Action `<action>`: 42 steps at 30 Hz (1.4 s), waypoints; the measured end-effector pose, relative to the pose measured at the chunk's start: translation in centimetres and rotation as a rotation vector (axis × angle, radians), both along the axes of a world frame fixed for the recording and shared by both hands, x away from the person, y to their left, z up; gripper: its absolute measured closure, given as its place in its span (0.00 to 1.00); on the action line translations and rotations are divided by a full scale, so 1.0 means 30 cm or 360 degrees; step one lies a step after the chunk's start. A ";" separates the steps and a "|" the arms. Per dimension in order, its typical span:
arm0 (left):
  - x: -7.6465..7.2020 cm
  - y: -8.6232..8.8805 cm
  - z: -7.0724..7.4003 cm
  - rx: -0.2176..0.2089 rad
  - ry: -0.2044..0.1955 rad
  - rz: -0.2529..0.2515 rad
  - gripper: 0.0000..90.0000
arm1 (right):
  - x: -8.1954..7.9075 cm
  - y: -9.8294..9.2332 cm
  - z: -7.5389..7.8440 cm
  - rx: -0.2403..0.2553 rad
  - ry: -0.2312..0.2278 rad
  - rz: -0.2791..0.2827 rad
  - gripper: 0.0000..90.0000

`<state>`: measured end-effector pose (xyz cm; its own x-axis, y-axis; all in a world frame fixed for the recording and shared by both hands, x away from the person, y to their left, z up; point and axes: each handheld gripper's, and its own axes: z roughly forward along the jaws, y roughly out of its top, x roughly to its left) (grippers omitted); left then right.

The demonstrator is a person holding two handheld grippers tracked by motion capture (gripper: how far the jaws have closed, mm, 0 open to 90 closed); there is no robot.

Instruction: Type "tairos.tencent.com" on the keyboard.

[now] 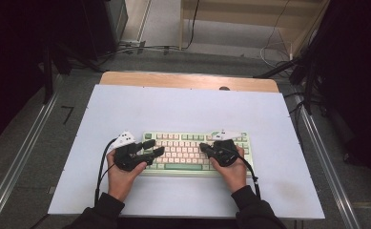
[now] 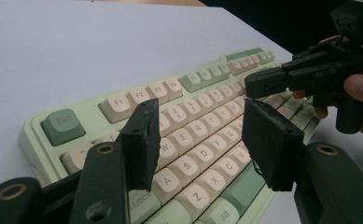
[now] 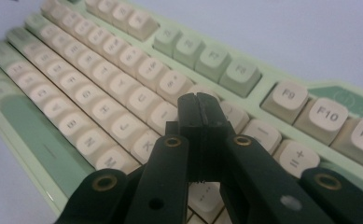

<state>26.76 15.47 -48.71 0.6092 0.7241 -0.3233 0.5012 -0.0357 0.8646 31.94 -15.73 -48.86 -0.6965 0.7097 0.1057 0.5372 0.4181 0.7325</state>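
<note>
Lying flat near the front middle of a white mat [image 1: 183,105]: one keyboard [image 1: 196,153], pale green case, cream letter keys, darker green keys at the edges and along the bottom row. Its long side runs across the table [image 1: 188,80], whose wooden edge shows beyond the mat.

Left gripper [image 1: 154,148]: held in the person's left hand [image 1: 121,174] at the keyboard's left end, jaws spread, nothing between them. In the left gripper view its tips [image 2: 202,140] hang above the letter rows around W, E, S and D; no contact with the keys can be made out.

Right gripper [image 1: 204,147]: held in the right hand [image 1: 233,171] over the keyboard's right half, jaws pressed together, gripping nothing. In the right gripper view the closed tips [image 3: 198,109] point down at the keys below the number row; whether they touch a key cannot be told.

Both grippers point inward, toward each other, apart.
</note>
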 end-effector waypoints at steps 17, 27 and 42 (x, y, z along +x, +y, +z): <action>-0.002 0.002 0.002 -0.0003 -0.0002 0.0002 0.53 | -0.025 -0.032 0.058 0.0157 -0.0054 -0.0018 0.60; -0.003 0.001 0.002 0.0002 -0.0003 -0.0002 0.53 | -0.064 -0.055 0.087 0.0193 -0.0080 -0.0008 0.46; -0.003 -0.001 0.001 0.0007 -0.0003 -0.0001 0.53 | -0.107 -0.047 0.103 0.0211 -0.0065 0.0115 0.97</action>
